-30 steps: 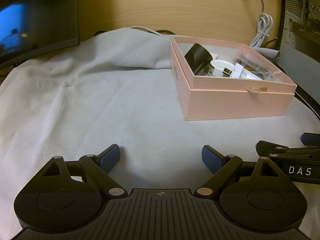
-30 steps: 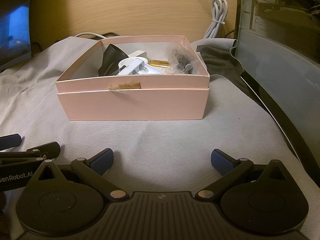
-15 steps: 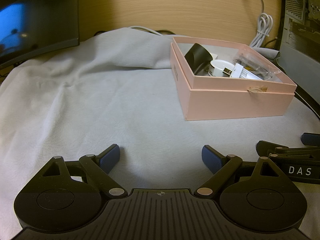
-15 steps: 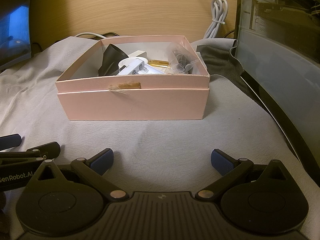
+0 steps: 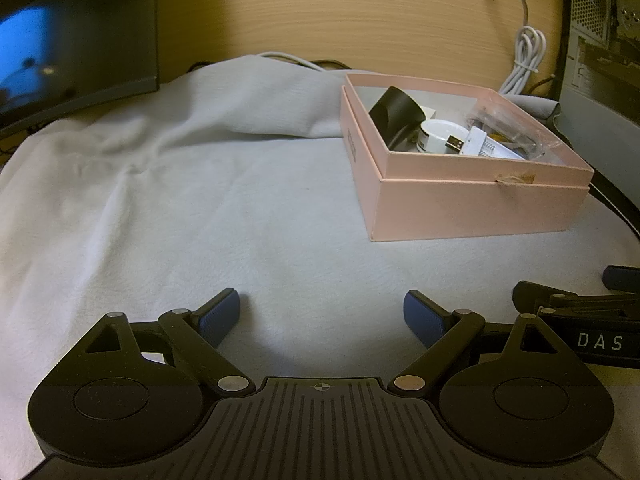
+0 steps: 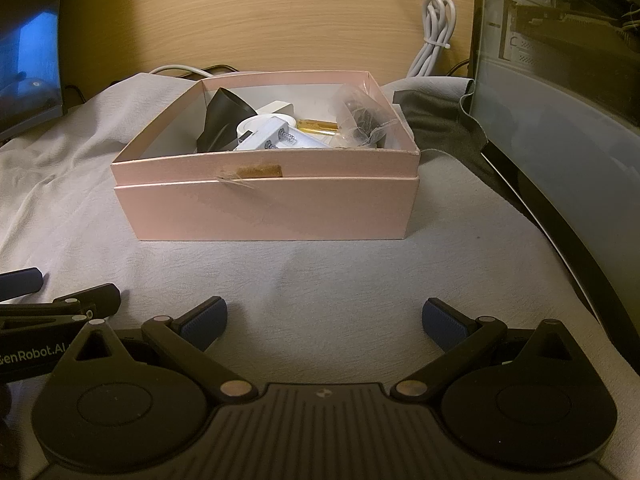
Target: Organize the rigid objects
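A pink cardboard box [image 5: 472, 204] [image 6: 272, 212] stands open on the white cloth [image 5: 200, 200]. Inside it lie a black cone-shaped piece [image 6: 224, 118], a white round part [image 5: 438, 130], a white battery holder [image 6: 276, 136], a USB plug [image 5: 455, 143], a gold item [image 6: 318, 125] and a clear plastic bag [image 6: 362, 114]. My left gripper [image 5: 322, 314] hovers open over bare cloth, left of and nearer than the box. Straight in front of the box my right gripper [image 6: 324, 320] is open too, nothing between its fingers.
A dark monitor [image 5: 72, 40] stands at the back left. A computer case [image 6: 560, 80] rises on the right. A coiled white cable [image 6: 434, 32] hangs on the wooden wall. Dark fabric [image 6: 436, 116] lies right of the box.
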A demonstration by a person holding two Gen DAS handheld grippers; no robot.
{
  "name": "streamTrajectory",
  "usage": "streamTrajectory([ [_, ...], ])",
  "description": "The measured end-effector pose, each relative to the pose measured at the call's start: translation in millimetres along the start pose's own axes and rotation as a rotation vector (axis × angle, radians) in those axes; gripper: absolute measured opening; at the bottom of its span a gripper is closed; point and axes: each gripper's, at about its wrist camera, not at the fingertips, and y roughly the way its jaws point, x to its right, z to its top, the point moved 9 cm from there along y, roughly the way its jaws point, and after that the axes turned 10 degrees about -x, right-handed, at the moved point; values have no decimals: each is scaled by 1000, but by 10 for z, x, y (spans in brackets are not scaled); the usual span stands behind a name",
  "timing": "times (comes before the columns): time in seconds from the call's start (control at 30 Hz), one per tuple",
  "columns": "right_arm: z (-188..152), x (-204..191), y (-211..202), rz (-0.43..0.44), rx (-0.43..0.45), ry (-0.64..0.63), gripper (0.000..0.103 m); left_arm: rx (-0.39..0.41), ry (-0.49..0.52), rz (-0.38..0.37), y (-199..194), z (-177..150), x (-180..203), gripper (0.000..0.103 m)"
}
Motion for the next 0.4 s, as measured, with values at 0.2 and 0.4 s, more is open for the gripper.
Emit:
streamTrajectory([
  [0.2, 0, -1, -2, 0, 0, 0, 103, 0, 3, -1, 2, 0, -5, 93],
  [0.4, 1, -2, -3, 0, 0, 0, 103, 0, 5, 1, 3, 0, -4, 93],
])
